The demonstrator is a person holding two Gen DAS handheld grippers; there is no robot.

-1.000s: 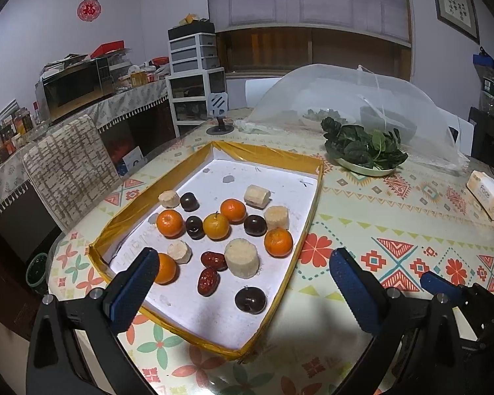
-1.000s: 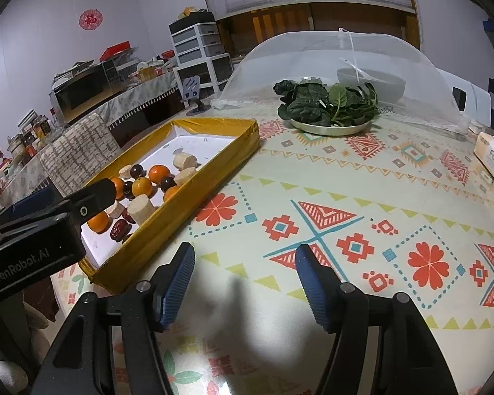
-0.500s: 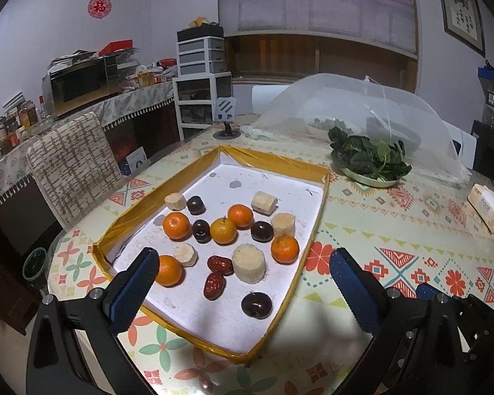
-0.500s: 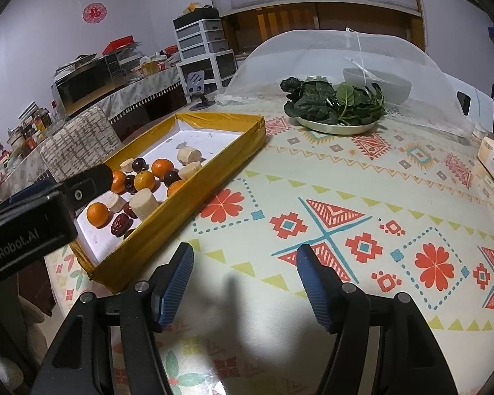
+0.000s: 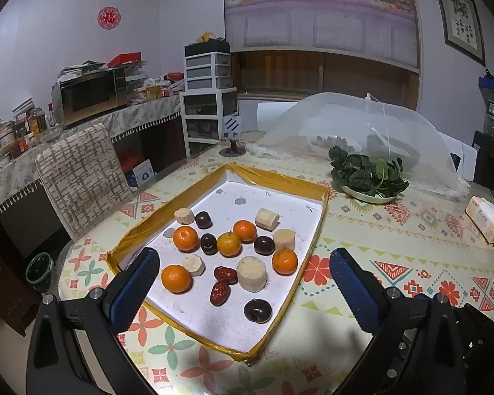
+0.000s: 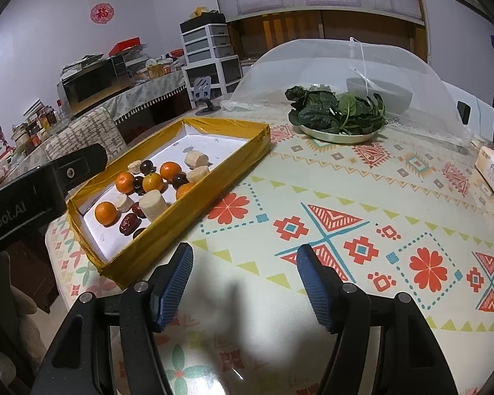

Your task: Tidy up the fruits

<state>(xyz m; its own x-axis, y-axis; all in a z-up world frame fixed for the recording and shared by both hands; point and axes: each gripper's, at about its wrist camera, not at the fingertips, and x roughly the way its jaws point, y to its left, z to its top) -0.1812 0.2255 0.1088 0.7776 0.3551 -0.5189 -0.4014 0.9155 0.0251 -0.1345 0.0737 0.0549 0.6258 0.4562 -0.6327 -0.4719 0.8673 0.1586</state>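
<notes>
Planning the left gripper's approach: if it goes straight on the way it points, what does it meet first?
Probably the fruit in the yellow-rimmed tray: the open left gripper points at the pale round chunk beside the red dates. Depth is uncertain.

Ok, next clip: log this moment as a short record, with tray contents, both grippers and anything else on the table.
tray: yellow-edged tray, white floor
fruit in tray: five oranges, four dark plums, two red dates, five pale cut chunks, all mixed
left gripper: open, empty, above near end of tray
right gripper: open, empty, over tablecloth
also on table: plate of greens, mesh food cover
</notes>
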